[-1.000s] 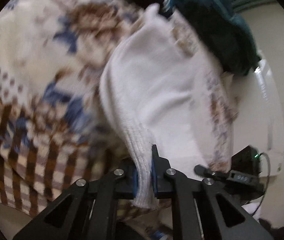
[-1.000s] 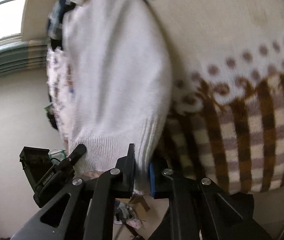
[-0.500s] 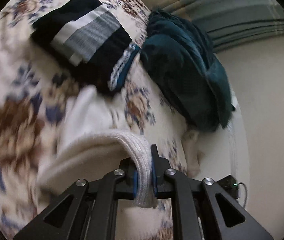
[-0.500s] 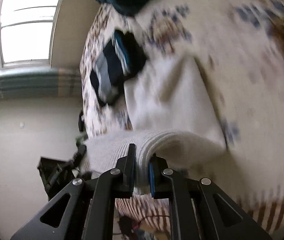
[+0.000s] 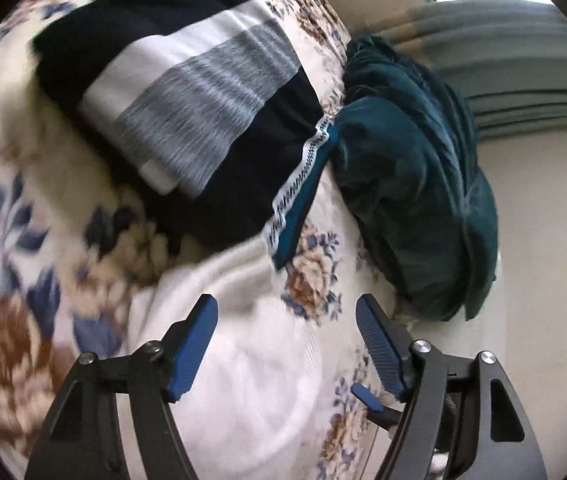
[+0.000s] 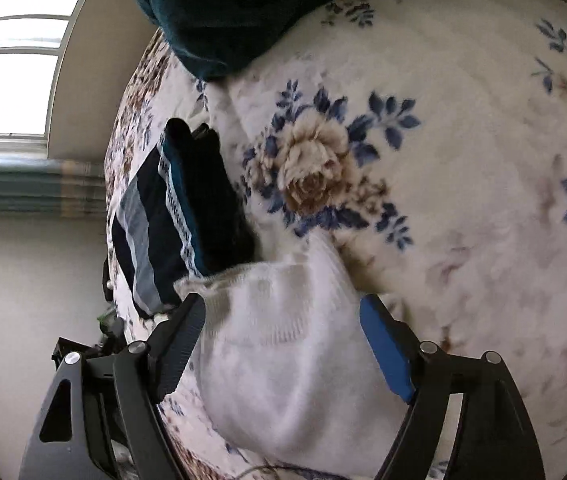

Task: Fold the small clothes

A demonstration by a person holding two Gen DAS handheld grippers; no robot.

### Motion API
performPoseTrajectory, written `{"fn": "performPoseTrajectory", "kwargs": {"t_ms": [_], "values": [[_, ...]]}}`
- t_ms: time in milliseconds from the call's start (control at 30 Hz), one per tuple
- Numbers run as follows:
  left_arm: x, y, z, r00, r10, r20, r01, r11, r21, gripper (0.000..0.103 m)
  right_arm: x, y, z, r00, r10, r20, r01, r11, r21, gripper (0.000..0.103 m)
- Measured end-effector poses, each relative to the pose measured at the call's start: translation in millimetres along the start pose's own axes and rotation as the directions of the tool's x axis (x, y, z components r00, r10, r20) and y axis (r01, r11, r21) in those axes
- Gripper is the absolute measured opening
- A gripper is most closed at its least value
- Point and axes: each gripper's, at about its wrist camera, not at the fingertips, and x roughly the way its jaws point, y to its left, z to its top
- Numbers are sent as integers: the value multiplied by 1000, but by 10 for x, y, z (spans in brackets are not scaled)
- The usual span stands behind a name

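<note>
A small white knit garment lies folded on the floral blanket, directly under my left gripper, which is open and empty above it. The same white garment fills the lower middle of the right wrist view, between the spread fingers of my right gripper, which is also open and empty. A folded navy garment with white and grey stripes lies just beyond the white one and touches its far edge; it also shows in the right wrist view.
A dark teal bundle of cloth sits at the bed's far side, also seen in the right wrist view. A window and beige wall lie beyond. Dark equipment stands on the floor by the bed edge.
Both grippers held the white garment's ribbed edge, carried it over toward the navy stack, then opened and let it drop. The garment now lies folded on the blanket.
</note>
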Motion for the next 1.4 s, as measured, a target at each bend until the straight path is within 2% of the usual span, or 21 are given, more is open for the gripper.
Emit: {"fn": "performPoseTrajectory", "kwargs": {"t_ms": [167,300,400,433,500,533,600,633,667,733,767,867,933,1000,1100,1133,1200,1233,1267,1333,1400], "values": [[-365,178,-764,994,108,34,-107,994,-25,70,149,-277,-123,991,-94,-99,83,991,-107,86],[-343,569,-1398,985,173,-4,-171,974,-149,70,627,-494,-124,959,-36,-281,-9,987,-160,92],[-230,824,-1709,987,162,20,-151,953,-263,70,887,-591,-69,939,-10,-344,-50,985,-164,93],[-167,879,-1768,991,128,39,-111,951,-287,70,955,-619,-46,932,16,-363,-74,986,-147,93],[-13,975,-1827,990,123,64,-94,937,-338,70,1078,-650,11,919,74,-388,-131,984,-122,93],[71,1024,-1840,993,86,86,-50,933,-357,70,1128,-658,36,912,102,-398,-158,981,-110,93],[190,1093,-1813,989,80,128,-23,917,-399,70,1184,-672,62,906,143,-399,-194,977,-91,91],[186,1091,-1778,985,68,160,1,919,-394,70,1191,-666,65,907,155,-393,-206,974,-92,78],[181,1070,-1732,983,73,170,-2,924,-383,70,1200,-646,58,910,137,-391,-197,973,-118,53],[126,969,-1557,982,70,176,-9,946,-325,69,1129,-640,16,924,127,-362,-189,972,-142,39],[103,915,-1477,983,74,166,-21,954,-298,68,1032,-660,-29,939,119,-324,-172,975,-142,36],[17,709,-1172,993,63,104,-43,983,-181,69,646,-788,-325,961,132,-243,-157,984,-86,32],[38,572,-930,998,65,26,-63,995,-77,69,310,-926,-727,971,133,-201,-138,990,-13,32],[89,443,-669,991,124,-50,-121,991,60,69,117,-1023,-1163,972,127,-197,-117,991,59,32],[-4,311,-615,971,231,-60,-217,959,180,70,52,-1162,-1595,957,109,-270,-61,982,180,50],[-143,263,-652,964,262,-36,-250,946,205,70,8,-1205,-1650,957,62,-284,-13,985,170,53],[-380,187,-787,952,304,28,-303,928,217,70,-159,-1218,-1629,971,3,-241,26,993,117,56],[-542,160,-908,938,339,73,-346,912,219,70,-249,-1206,-1592,974,-31,-223,52,995,89,65],[-652,147,-1044,903,410,126,-428,877,218,70,-356,-1176,-1537,980,-58,-193,70,996,55,65],[-876,171,-1409,820,537,199,-570,799,190,70,-514,-1062,-1362,984,-115,-136,111,993,-37,66],[-971,280,-1722,749,627,213,-659,738,145,70,-583,-933,-1143,983,-152,-103,138,982,-129,67]]}}
